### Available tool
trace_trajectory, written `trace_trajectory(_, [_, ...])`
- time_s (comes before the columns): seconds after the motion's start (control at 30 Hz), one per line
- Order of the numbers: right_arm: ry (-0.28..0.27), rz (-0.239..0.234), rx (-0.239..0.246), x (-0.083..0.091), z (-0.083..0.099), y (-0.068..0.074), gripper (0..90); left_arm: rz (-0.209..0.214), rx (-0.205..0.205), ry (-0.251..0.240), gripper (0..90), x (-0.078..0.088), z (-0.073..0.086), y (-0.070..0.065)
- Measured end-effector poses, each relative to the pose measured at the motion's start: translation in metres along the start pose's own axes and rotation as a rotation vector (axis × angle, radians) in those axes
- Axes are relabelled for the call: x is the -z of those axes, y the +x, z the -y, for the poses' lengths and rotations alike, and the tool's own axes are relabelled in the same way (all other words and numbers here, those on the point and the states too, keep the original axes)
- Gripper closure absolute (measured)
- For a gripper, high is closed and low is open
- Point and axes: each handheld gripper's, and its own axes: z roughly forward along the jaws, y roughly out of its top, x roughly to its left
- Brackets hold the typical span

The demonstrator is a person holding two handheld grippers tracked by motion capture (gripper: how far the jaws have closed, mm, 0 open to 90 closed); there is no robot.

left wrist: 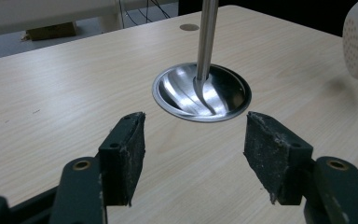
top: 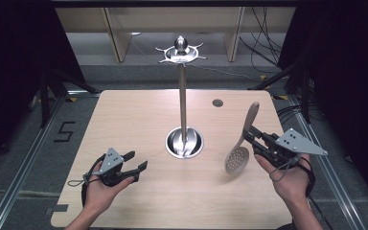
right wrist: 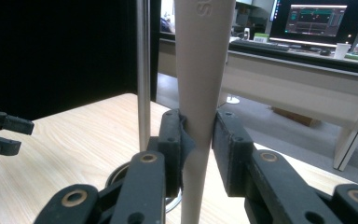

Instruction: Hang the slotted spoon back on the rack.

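A beige plastic slotted spoon with a perforated round bowl (top: 242, 143) is pinched by its handle between the jaws of the right gripper (top: 252, 135), and it is held clear of the light wooden table (top: 139, 120), bowl hanging down and handle tip raised toward the far side. In the right gripper view, the two black pads are seen pressed on either side of the tapering handle (right wrist: 200, 93), with the pole of the stand just to the left behind it. The tall polished steel utensil stand (top: 183, 96) is set at the middle of the table, its dished round base (left wrist: 201, 92) bare and its ring of hooks (top: 181, 52) at the top unoccupied. The left gripper (top: 135, 167) is held low near the table's left front, its jaws spread wide with nothing between them, as is shown plainly in the left gripper view. The work is judged to be the hanging of the spoon on a hook. Several risks are foreseen: since the handle is smooth and tapered, the spoon could be let slip or swivel in the grip if it is tilted; the narrow stand could be knocked over if the pole is struck during the approach; and a hook could be missed, because whether the handle end has a hanging hole cannot be told.
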Motion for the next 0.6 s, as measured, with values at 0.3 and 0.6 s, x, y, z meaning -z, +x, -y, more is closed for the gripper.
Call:
trace_trajectory(0.3, [0.024, -0.024, 0.000, -0.008, -0.003, 0.014, 74.3, 0.035, -0.009, -0.077, 38.0, 0.001, -0.031, -0.012])
trace_trajectory(0.6, [0.051, -0.006, -0.032, -0.017, -0.008, 0.036, 74.2, 0.113, -0.057, -0.154, 40.4, -0.004, -0.078, -0.040])
